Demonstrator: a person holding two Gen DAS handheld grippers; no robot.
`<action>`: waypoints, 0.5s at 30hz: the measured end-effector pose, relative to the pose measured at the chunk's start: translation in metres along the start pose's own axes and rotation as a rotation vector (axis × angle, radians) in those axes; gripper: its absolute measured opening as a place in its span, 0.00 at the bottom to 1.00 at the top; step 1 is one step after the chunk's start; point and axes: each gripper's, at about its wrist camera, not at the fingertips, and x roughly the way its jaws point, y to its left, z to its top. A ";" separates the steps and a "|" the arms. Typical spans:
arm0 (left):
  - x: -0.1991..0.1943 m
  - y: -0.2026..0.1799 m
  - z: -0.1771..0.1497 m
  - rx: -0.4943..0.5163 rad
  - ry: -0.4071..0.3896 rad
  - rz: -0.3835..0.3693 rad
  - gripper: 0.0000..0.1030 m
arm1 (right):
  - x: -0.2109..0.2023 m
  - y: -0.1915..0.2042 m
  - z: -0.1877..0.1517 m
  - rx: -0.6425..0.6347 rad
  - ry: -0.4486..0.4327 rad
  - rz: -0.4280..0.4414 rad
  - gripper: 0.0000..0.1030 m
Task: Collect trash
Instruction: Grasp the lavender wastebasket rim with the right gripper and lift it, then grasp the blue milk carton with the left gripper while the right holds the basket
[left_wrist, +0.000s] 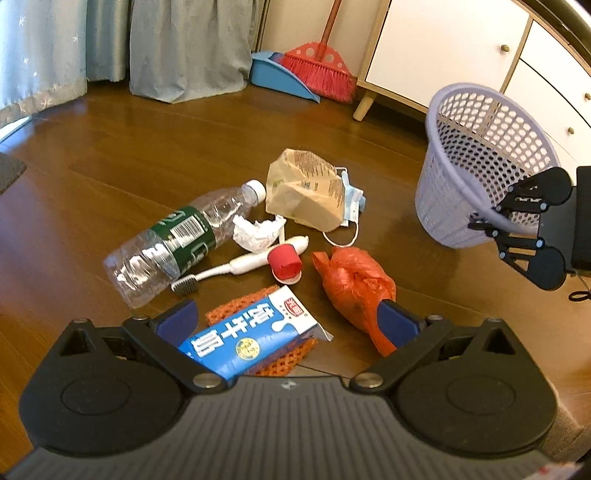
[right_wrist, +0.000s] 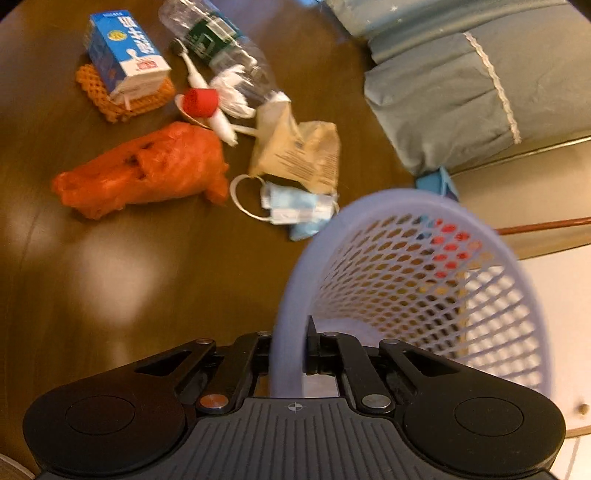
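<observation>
Trash (left_wrist: 258, 236) near basket (left_wrist: 480, 162), broom (left_wrist: 321, 66) behind

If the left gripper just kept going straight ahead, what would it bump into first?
Most likely the blue milk carton, which lies between the left gripper's open fingers, atop an orange mesh net. Depth is hard to judge.

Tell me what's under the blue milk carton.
An orange mesh net lies under the milk carton, sticking out along its edges on the wooden floor. Whatever else lies beneath the carton is covered.
</observation>
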 end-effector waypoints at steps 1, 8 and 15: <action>0.001 -0.001 -0.001 0.005 0.004 0.000 0.98 | 0.003 0.003 0.001 0.003 -0.011 0.003 0.00; 0.001 0.001 -0.003 0.019 0.000 0.015 0.98 | 0.014 0.025 -0.003 0.030 -0.125 0.046 0.04; 0.005 0.008 -0.008 0.012 0.016 0.036 0.98 | 0.027 0.025 0.001 0.135 -0.152 -0.016 0.05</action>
